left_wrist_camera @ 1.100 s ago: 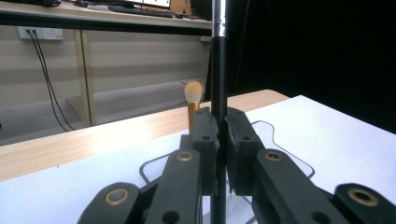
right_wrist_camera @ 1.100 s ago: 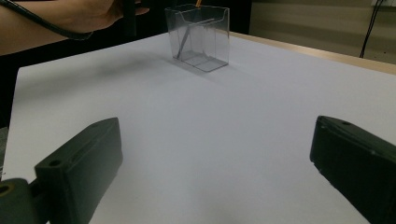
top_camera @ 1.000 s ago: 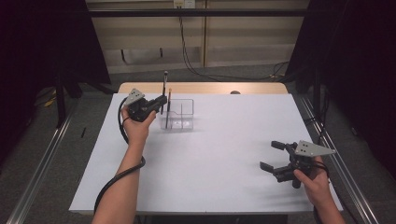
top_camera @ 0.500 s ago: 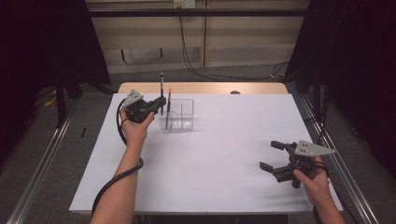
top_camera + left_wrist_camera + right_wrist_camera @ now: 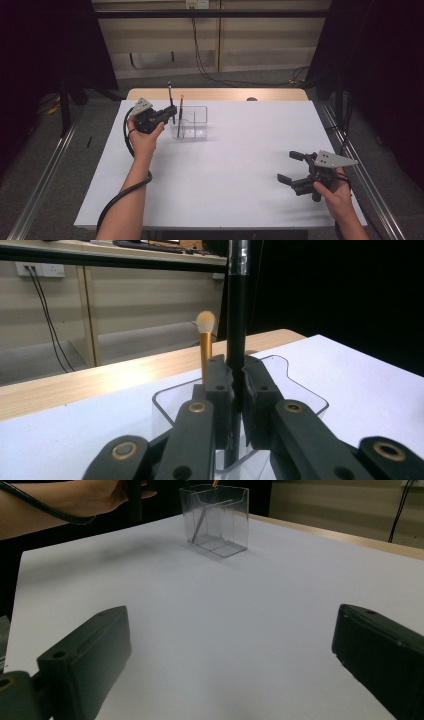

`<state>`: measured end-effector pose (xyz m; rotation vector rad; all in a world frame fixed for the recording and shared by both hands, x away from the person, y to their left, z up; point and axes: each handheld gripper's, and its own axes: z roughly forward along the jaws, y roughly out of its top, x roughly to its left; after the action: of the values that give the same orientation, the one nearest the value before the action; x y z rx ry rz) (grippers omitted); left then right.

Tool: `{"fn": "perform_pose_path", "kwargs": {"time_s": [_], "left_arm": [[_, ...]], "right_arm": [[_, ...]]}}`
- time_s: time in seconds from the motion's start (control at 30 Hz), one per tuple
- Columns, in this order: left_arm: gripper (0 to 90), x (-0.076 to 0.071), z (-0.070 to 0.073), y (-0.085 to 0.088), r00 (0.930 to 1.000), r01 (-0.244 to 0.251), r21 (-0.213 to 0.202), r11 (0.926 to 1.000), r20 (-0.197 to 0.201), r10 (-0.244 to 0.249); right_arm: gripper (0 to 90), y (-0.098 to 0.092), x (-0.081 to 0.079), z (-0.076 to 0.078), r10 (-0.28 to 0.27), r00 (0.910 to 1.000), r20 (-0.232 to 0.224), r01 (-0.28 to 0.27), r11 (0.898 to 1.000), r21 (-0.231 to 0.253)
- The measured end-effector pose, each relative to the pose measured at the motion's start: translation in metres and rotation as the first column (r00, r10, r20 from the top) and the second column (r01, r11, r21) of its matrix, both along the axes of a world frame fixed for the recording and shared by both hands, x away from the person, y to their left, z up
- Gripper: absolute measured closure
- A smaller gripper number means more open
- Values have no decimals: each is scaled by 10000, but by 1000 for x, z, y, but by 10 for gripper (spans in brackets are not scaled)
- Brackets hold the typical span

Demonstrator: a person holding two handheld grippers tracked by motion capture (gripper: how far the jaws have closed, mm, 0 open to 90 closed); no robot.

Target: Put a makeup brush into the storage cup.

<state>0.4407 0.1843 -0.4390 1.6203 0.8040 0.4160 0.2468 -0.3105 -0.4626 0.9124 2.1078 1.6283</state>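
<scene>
With our left gripper [image 5: 239,390] clamped on the upright black brush handle [image 5: 237,315] above the clear plastic holder [image 5: 280,377] and the right gripper [image 5: 295,167] wide open and empty, we risk tipping the light holder if the handle drags its wall.

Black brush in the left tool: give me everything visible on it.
The black brush is a slim, glossy dark handle with a silvery band near the top, where the left gripper view cuts it off; its head is not shown. It stands roughly upright, clamped between the pads of the left tool, its lower end dipping into the clear holder. The high view shows it tilted slightly, beside the gold-handled brush already standing in the holder. Whether its tip touches the bottom cannot be told.
</scene>
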Motion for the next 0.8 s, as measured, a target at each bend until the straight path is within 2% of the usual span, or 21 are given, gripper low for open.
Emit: {"fn": "perform_pose_path", "kwargs": {"time_s": [0.8], "left_arm": [[832, -1, -7, -2, 9996, 5, 101, 9999, -271, -2]], "right_arm": [[20, 0, 0, 0, 14, 10000, 4, -14, 10000, -19]]}}
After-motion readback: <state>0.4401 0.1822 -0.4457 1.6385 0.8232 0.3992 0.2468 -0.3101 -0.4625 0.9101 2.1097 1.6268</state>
